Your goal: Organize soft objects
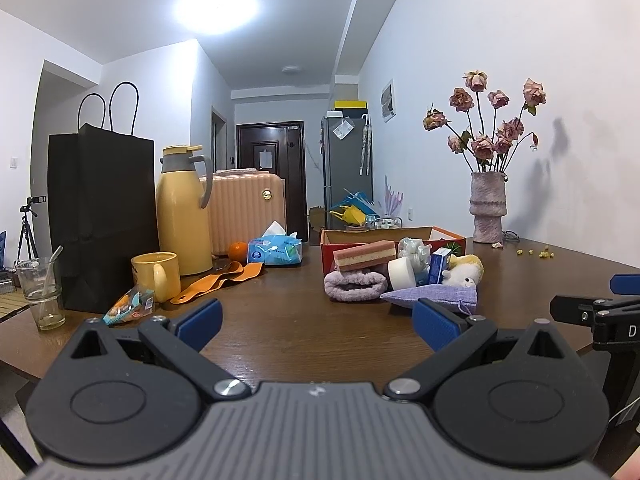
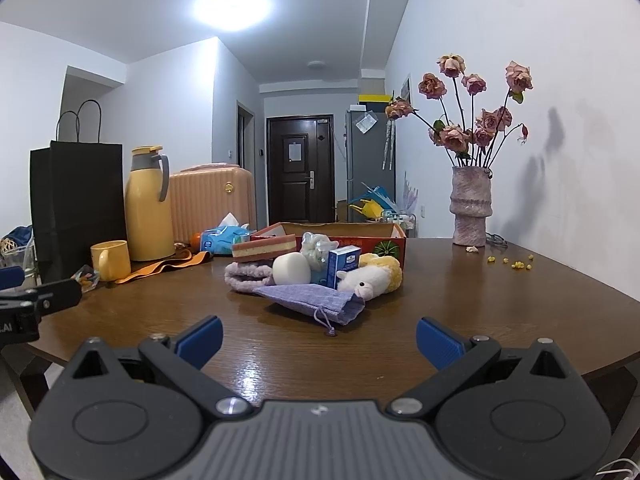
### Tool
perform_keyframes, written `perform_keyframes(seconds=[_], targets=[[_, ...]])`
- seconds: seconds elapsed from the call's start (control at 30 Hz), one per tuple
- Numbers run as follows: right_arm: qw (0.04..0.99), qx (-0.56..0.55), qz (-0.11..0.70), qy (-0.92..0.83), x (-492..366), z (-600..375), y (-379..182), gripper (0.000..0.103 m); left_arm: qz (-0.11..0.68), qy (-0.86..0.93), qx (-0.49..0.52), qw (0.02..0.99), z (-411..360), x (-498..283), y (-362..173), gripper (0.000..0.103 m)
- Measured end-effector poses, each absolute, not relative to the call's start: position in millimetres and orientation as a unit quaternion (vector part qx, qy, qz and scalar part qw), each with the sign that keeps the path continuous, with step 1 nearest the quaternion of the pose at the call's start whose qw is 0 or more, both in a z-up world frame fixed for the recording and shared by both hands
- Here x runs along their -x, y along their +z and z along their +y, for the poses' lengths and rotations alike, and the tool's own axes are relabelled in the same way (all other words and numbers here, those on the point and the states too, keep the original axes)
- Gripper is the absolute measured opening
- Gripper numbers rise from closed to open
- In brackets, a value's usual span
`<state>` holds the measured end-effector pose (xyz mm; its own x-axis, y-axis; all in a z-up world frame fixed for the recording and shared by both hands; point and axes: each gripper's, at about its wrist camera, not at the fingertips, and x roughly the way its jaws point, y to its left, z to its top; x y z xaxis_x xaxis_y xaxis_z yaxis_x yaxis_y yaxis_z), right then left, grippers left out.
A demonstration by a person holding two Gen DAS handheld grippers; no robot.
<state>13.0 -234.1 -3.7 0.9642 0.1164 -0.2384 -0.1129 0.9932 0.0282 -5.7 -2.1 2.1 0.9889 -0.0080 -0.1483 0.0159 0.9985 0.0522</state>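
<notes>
Bright ceiling lamp (image 1: 216,7) glares; fisheye-bent edges.

Lettering on the small blue-and-white carton (image 2: 341,266) is too small to be read in either view. The red cardboard box (image 2: 384,242) is largely masked by the heap in front of it; its contents cannot be determined. The white mesh bath puff (image 1: 414,252) is partly covered by the round white sponge (image 1: 402,273). The plush lamb's (image 2: 370,278) body is hidden behind the lilac drawstring cloth pouch (image 2: 316,298). The right gripper (image 1: 600,308) is cut off by the frame edge in the left wrist view. The clear drinking glass (image 2: 18,258) is mostly hidden behind the black paper bag (image 2: 78,204).
</notes>
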Motion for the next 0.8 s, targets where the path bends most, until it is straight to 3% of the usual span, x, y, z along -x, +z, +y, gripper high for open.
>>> perform_keyframes(seconds=[0.8], targets=[[0.991, -0.007, 0.121, 0.057, -12.2, -233.2, -3.8, 0.103, 0.072, -0.004, -0.029, 0.997, -3.8, 5.4, 3.2, 0.103]])
